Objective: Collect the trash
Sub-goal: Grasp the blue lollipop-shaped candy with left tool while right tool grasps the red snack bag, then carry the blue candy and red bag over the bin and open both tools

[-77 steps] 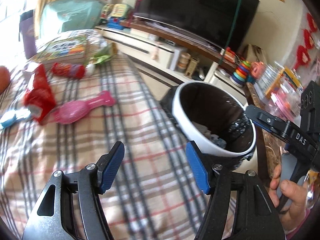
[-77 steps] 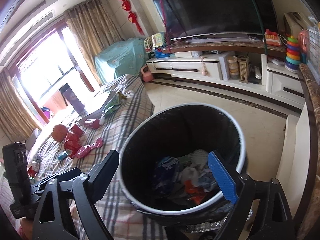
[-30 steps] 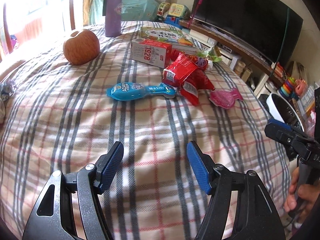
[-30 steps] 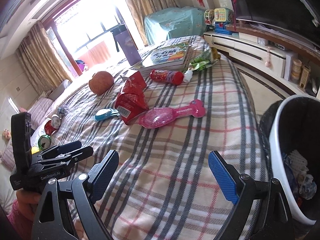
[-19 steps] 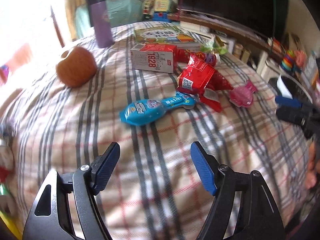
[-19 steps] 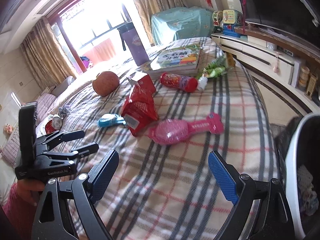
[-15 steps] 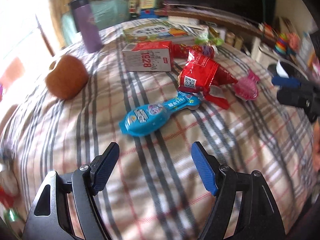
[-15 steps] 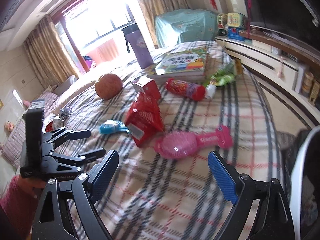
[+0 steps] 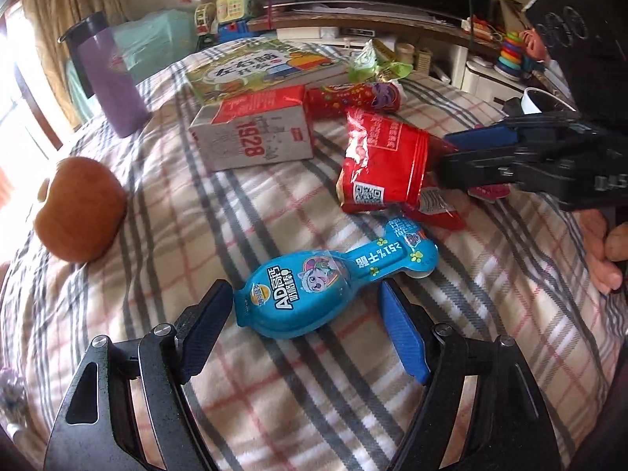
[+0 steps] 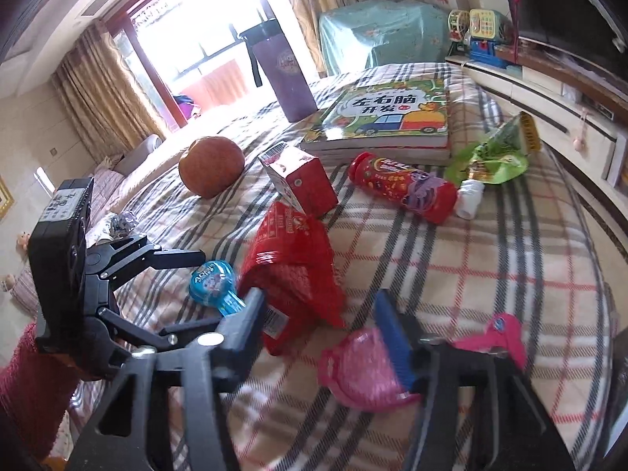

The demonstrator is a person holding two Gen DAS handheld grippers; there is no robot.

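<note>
Presently, one blue wrapper [image 9: 314, 290], one red bag [image 10: 292, 271] and one pink wrapper [image 10: 365, 369] lay on the plaid blanket [image 9: 314, 412]; left gripper [image 9: 302, 329] and right gripper [image 10: 322, 322] both stood with jaws apart.

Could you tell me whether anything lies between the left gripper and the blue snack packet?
Nothing visible does. The left gripper is open with the blue snack packet lying between its fingers on the plaid blanket.
</note>
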